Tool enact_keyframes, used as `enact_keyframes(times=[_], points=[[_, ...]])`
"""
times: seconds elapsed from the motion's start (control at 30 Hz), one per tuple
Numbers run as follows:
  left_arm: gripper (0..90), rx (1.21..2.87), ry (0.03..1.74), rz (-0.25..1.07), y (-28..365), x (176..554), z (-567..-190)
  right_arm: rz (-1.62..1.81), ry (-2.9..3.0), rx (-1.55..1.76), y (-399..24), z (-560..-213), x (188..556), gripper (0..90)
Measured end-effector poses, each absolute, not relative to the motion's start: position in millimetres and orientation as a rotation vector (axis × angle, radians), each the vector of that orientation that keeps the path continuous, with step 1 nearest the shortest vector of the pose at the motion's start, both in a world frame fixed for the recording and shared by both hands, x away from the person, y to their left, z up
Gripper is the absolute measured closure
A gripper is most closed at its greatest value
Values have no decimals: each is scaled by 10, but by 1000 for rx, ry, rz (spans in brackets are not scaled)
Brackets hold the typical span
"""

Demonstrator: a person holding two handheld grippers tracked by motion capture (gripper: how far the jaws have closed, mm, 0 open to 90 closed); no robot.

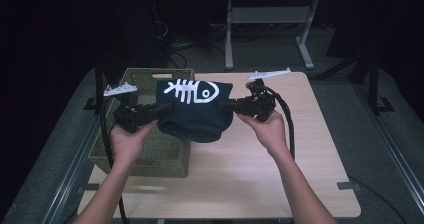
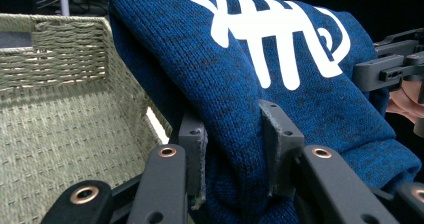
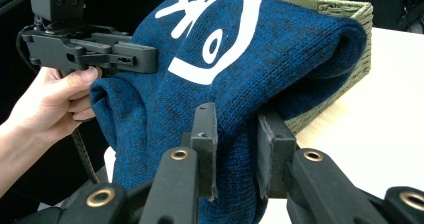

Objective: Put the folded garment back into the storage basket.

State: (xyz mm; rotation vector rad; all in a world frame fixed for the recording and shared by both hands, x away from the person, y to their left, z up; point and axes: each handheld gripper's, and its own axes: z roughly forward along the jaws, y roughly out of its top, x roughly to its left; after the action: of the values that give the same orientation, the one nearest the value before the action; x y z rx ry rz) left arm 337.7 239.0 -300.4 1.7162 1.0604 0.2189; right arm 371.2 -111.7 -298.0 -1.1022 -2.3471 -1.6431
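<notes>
A dark blue knitted garment (image 1: 195, 111) with a white fish-skeleton print hangs folded in the air between both grippers, over the right rim of the green basket (image 1: 150, 149). My left gripper (image 1: 159, 111) is shut on the garment's left side; its pads (image 2: 280, 144) pinch the blue knit (image 2: 240, 84). My right gripper (image 1: 225, 105) is shut on the right side, and its pads (image 3: 205, 134) squeeze a fold of the knit (image 3: 240, 64). The lower fold sags below the jaws. The left gripper (image 3: 145, 59) also shows in the right gripper view, held by a hand.
The woven green basket (image 2: 50, 109) stands on the left part of the light wooden table (image 1: 260, 169), its inside bare. Table legs and cables lie on the dark floor behind. Metal rails run along both sides of the table.
</notes>
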Motion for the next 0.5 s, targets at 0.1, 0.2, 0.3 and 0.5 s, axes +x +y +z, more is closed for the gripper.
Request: enact_keyframes(times=[0.1, 0.2, 0.3, 0.5], points=[[671, 1714, 1065, 219, 2421, 3372, -3013, -1636, -2351, -1100, -1085, -2983, 3722, 731], [671, 1711, 1075, 212, 2463, 3373, -3024, -1632, -2353, -1093, -1044, -2986, 3730, 731], [671, 1710, 1079, 214, 2503, 3372, -3031, -1624, -2352, -1095, -998, -2985, 3740, 732], [672, 1700, 1103, 210, 2622, 3383, -3052, -1618, -2352, -1083, -888, -3002, 3777, 732]])
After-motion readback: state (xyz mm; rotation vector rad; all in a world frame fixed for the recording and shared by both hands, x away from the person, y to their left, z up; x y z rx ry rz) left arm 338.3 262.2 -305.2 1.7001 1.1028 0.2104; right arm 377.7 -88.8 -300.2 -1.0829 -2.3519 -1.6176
